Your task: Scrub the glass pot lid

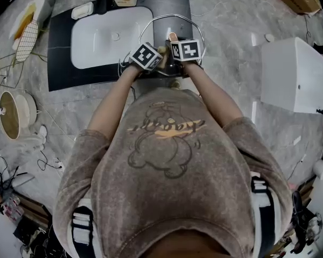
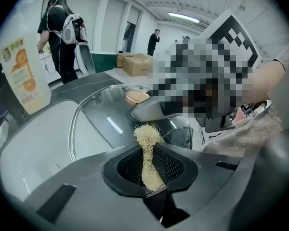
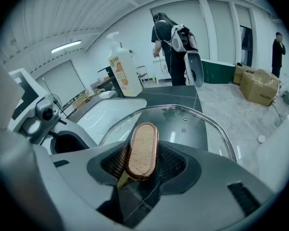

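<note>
The glass pot lid (image 1: 184, 23) with a metal rim lies tilted on the black mat, beside the white basin (image 1: 110, 36). My right gripper (image 3: 143, 163) is shut on the lid's oval wooden handle (image 3: 142, 146), and the glass (image 3: 188, 121) spreads out beyond the jaws. My left gripper (image 2: 148, 146) is shut on a tuft of pale fibre scrubber (image 2: 145, 134), which sticks out over the lid glass (image 2: 111, 114) near the handle (image 2: 136, 97). In the head view both grippers sit side by side over the lid's near edge, left gripper (image 1: 151, 63) and right gripper (image 1: 175, 43).
A soap bottle with an orange label (image 2: 24, 73) stands behind the basin. A wire rack (image 1: 27, 36) and a round wooden-topped dish (image 1: 13, 114) lie at the left, and a white box (image 1: 299, 74) at the right. People and cardboard boxes (image 3: 260, 85) are in the background.
</note>
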Demonstrator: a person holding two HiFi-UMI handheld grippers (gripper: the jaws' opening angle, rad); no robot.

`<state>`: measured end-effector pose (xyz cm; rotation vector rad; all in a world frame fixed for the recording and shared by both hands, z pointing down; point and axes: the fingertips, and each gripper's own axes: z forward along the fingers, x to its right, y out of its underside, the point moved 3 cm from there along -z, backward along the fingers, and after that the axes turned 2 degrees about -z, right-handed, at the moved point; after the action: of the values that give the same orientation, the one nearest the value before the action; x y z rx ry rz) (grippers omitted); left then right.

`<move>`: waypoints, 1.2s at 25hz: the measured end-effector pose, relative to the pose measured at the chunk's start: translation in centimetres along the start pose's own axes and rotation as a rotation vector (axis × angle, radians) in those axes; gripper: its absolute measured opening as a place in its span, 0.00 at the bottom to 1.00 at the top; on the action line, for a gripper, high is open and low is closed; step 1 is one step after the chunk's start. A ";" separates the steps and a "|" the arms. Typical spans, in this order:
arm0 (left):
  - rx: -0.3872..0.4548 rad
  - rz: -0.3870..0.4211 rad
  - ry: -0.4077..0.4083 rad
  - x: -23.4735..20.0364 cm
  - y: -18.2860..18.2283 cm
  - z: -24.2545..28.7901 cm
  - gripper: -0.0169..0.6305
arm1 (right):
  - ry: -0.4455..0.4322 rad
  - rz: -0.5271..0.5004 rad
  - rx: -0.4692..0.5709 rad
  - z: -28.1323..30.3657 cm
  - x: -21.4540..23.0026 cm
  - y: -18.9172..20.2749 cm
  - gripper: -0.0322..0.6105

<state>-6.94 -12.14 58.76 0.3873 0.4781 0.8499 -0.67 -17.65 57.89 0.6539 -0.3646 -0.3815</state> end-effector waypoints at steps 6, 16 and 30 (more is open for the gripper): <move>0.027 0.011 -0.005 2.8 -0.3 1.6 0.13 | -0.001 0.003 0.003 0.5 0.1 0.0 0.34; 0.032 0.011 -0.092 3.7 0.4 2.1 0.13 | 0.004 0.003 0.010 0.6 0.0 -0.1 0.34; 0.132 -0.083 -0.013 6.4 -0.6 2.9 0.13 | -0.007 -0.014 0.008 0.1 0.0 0.0 0.34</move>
<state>-1.33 -7.90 59.30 0.4902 0.5363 0.7369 -0.72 -17.71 57.94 0.6636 -0.3686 -0.3958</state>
